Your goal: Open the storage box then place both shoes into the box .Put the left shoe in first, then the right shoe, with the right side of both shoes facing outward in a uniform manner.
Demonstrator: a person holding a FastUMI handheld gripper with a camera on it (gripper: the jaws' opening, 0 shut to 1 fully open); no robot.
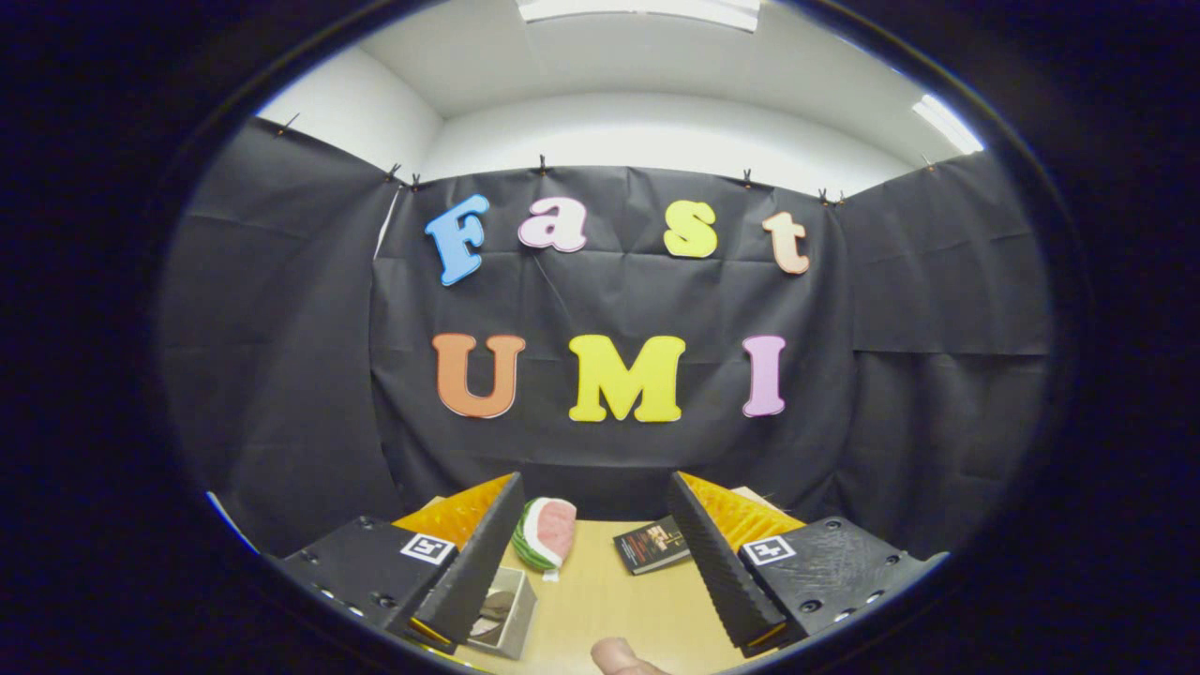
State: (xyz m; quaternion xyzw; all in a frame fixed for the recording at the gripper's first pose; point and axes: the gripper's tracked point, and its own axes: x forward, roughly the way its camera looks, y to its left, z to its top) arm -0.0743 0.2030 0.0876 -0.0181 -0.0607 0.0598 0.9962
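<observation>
Pictured inside the cloth-walled booth: a handheld two-finger gripper [600, 562] held high and level over a pale wooden tabletop [600, 600], fingers spread wide apart, nothing between them

Just past the left finger, near its tip, a plush toy shaped like a watermelon slice [544, 532], green rind and pink flesh, lying on the wood; close to the right finger, a small dark booklet [653, 544] lying flat

Below the left finger, partly hidden by it, a clear rectangular plastic storage box [502, 614] with something dark and rounded showing inside, possibly a shoe, though too little in sight to say for certain; lid position impossible to tell from this angle

At the near edge of the tabletop between the fingers, a fingertip [621, 656] of a person's hand, just entering the scene

Stage of the job unsettled by this scene: fits a moment ahead of reaching down for the box and shoes, and fits equally a moment of lifting away with a shoe already stowed

Whatever follows likely calls for tilting the tool downward, since box and tabletop sit low beneath the fingers, and for a check of what the box holds and which way it faces

Wide opening already suited to spanning a box lid or a shoe
</observation>
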